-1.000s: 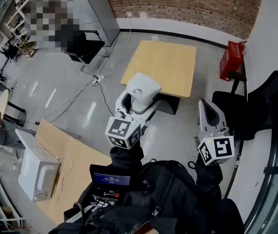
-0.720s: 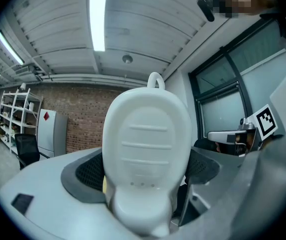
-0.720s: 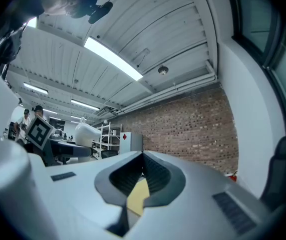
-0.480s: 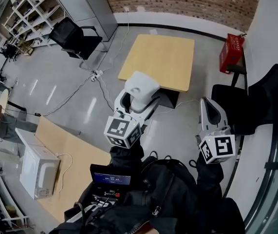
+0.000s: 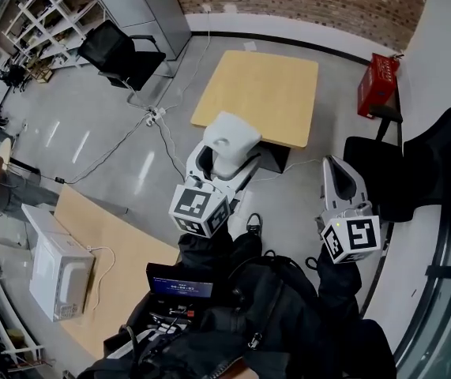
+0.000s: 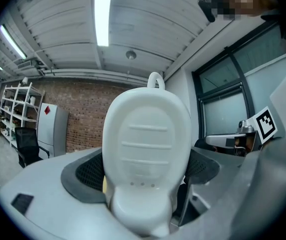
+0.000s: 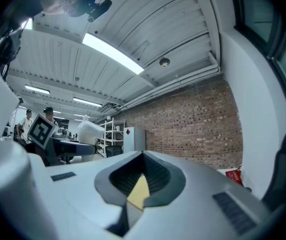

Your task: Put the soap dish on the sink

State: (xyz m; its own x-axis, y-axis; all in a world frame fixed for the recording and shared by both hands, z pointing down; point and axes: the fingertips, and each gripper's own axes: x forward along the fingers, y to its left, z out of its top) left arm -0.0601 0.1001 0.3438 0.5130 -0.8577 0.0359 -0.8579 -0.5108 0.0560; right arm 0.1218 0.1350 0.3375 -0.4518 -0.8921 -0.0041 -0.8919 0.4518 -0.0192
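Between the jaws of the left gripper [image 5: 219, 170] the soap dish [image 6: 145, 149] sat pinched by its narrow end, long axis pointing out toward 12 o'clock, while the right gripper [image 5: 340, 186], at its 3 o'clock, had jaws pressed together, empty; no sink showed.

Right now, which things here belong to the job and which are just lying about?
Job: soap dish, gripped in the left tongs; right tongs, shut and empty. No sink in view.

Lying about: wooden table, red box, black chair, microwave, shelves.
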